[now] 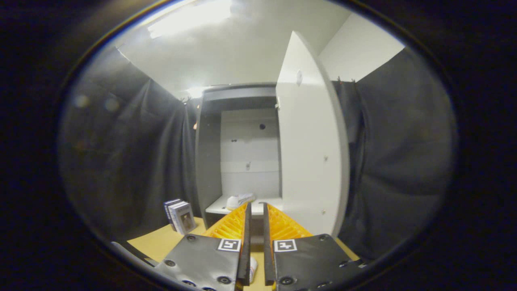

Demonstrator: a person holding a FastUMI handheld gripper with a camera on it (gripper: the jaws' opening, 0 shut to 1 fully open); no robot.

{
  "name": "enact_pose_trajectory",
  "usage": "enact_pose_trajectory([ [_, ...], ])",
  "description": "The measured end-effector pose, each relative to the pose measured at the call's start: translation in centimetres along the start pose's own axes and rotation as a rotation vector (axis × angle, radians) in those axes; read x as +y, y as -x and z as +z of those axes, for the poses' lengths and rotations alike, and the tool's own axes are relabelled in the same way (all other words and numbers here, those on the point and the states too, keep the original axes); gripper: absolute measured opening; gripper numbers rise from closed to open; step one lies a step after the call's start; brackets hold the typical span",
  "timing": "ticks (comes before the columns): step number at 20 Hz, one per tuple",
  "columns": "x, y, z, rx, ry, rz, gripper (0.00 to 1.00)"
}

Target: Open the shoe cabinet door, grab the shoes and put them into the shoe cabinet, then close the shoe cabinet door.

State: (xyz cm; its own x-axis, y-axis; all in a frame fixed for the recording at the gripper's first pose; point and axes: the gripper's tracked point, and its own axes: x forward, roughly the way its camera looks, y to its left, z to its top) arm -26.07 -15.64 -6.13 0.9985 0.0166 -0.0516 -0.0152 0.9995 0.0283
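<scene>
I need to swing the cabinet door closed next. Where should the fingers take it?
Take the door by its free vertical edge, nearest the gripper, coming from the right side. It stands wide open, hinged beside the cabinet opening, and I see no handle. The fingers are nearly closed and hold nothing, so open them first.

Gripper [257, 208]: held level, aimed straight ahead.
Fingers [246, 234]: side by side, nearly closed, a narrow gap between them.
Grasp: nothing held between them.
</scene>
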Motion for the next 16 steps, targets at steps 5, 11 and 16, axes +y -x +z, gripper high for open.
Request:
enact_pose_trajectory([
  [5, 3.0, -3.3, -11.8, 0.165, -0.114, 0.054, 0.16],
  [11, 3.4, -5.6, -29.0, 0.445, -0.112, 0.028, 0.21],
  [16, 3.3, -6.5, -38.9, 0.609, -0.078, 0.001, 0.25],
])
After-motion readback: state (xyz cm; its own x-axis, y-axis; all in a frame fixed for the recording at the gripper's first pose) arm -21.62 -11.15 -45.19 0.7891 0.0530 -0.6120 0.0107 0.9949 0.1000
